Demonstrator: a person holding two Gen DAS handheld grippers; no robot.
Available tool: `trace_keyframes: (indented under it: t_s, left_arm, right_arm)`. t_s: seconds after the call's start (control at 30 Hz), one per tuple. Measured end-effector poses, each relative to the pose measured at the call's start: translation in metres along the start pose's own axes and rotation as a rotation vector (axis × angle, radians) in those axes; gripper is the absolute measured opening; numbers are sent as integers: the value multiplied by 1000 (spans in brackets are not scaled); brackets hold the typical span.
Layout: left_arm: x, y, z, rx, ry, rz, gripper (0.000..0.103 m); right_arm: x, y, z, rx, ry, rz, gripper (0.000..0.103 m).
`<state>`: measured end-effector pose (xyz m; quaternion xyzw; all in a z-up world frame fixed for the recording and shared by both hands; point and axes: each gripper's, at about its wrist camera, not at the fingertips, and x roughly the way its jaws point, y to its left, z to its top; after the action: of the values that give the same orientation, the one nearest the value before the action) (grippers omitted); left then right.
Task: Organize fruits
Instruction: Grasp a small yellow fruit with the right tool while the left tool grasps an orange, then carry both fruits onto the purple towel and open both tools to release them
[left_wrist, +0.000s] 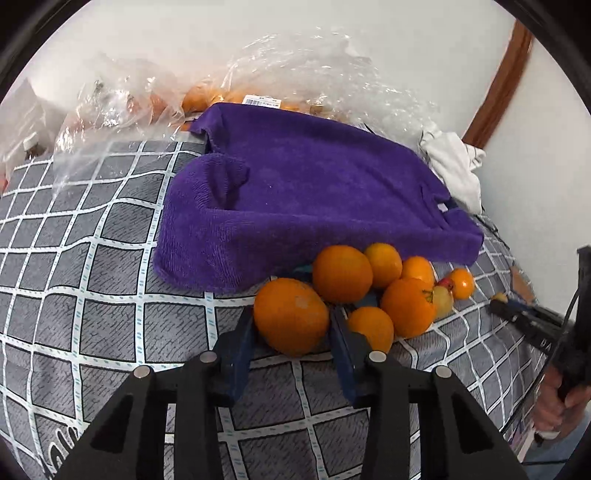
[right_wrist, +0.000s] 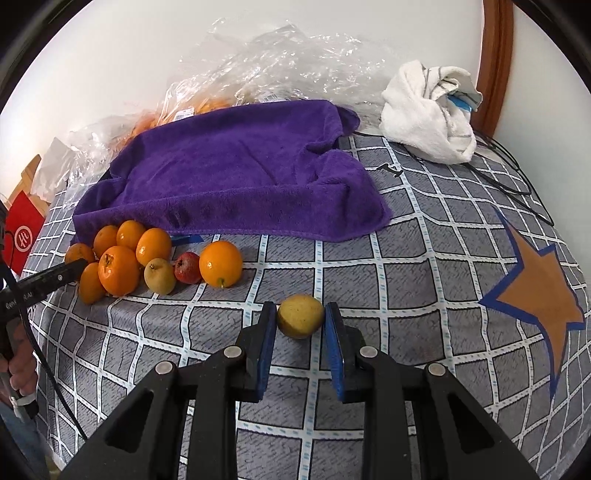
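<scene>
Left gripper (left_wrist: 291, 325): your jaws are clamped on the large orange (left_wrist: 291, 315) at the near edge of the fruit pile (left_wrist: 384, 284).
Right gripper (right_wrist: 300, 317): closed on the small yellow fruit (right_wrist: 300, 315), apart from the pile.
Pile: on the checked sheet (right_wrist: 406, 258), just beside the purple towel (right_wrist: 236, 166).

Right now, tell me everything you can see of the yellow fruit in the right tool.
The yellow fruit is small, roundish, dull yellow with brown specks and a matte skin. It sits between the blue pads of the right tool, gripped on both sides, over the grey checked cloth, apart from the orange pile.
</scene>
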<state>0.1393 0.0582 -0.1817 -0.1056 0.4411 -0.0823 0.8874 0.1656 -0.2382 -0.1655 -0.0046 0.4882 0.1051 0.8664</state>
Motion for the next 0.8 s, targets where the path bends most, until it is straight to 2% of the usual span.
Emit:
trace_keyframes:
  t_s: [0.13, 0.37, 0.57, 0.8]
  left_arm:
    - [-9, 3, 1, -21, -3, -5, 37]
    - [-40, 1, 20, -4, -31, 55, 37]
    - [-60, -8, 61, 25, -77, 85, 37]
    - [-66, -11, 111, 56, -129, 124, 37]
  right_arm:
    - [-9, 0, 3, 6, -18, 0, 26]
    - [-24, 5, 18, -3, -59, -3, 26]
    - [-36, 6, 46, -16, -112, -11, 26]
    - [-34, 9, 100, -27, -178, -29, 26]
